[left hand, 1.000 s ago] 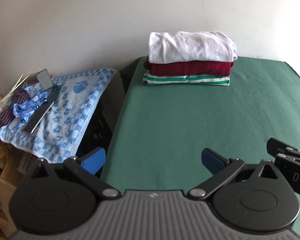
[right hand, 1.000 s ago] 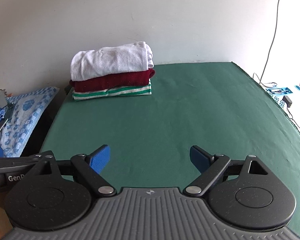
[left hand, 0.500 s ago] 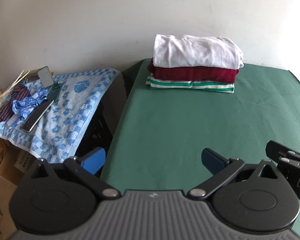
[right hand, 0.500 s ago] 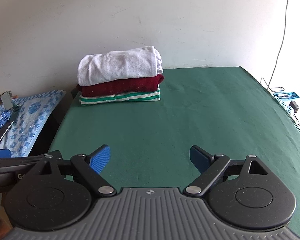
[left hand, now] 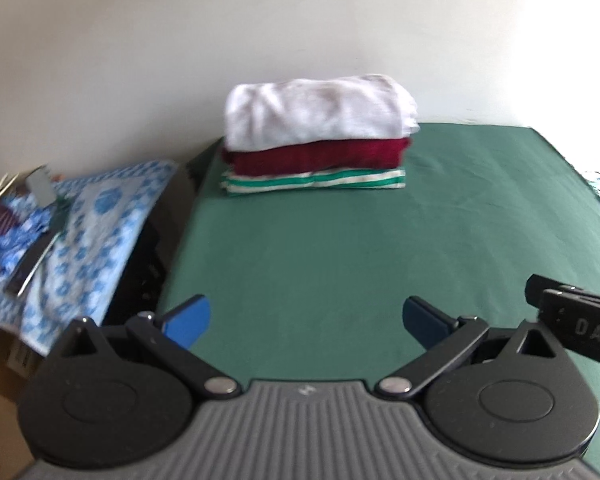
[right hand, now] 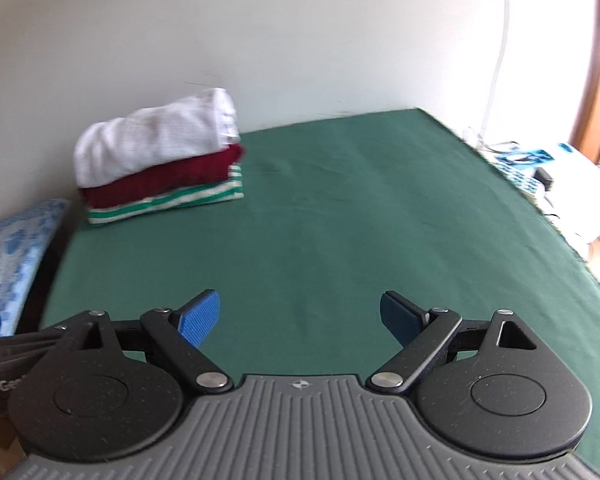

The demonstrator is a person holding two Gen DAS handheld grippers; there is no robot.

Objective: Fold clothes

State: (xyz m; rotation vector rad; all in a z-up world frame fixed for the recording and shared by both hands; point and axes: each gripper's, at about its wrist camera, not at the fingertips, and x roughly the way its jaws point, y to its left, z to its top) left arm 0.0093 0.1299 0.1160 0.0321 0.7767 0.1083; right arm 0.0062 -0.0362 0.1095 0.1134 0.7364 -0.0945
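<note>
A stack of three folded clothes stands at the far left of the green table (left hand: pixel 340 248), near the wall: a white one (left hand: pixel 320 114) on top, a dark red one (left hand: pixel 316 158) in the middle, a green-and-white striped one (left hand: pixel 312 182) at the bottom. The stack also shows in the right wrist view (right hand: pixel 160 156). My left gripper (left hand: pixel 306 318) is open and empty over the table's near edge. My right gripper (right hand: pixel 300 318) is open and empty, well short of the stack. Its body shows at the right edge of the left wrist view (left hand: pixel 580 324).
A blue-and-white checked cloth (left hand: pixel 88 236) with small items on it lies on a lower surface left of the table. A dark gap (left hand: pixel 156 248) separates it from the table. White furniture with blue items (right hand: pixel 540 168) stands past the table's right edge. A cable hangs on the wall (right hand: pixel 500 48).
Both views have swung to the right and are blurred. The stack now sits nearer the middle in the left wrist view and further left in the right wrist view. Both grippers stay open.
</note>
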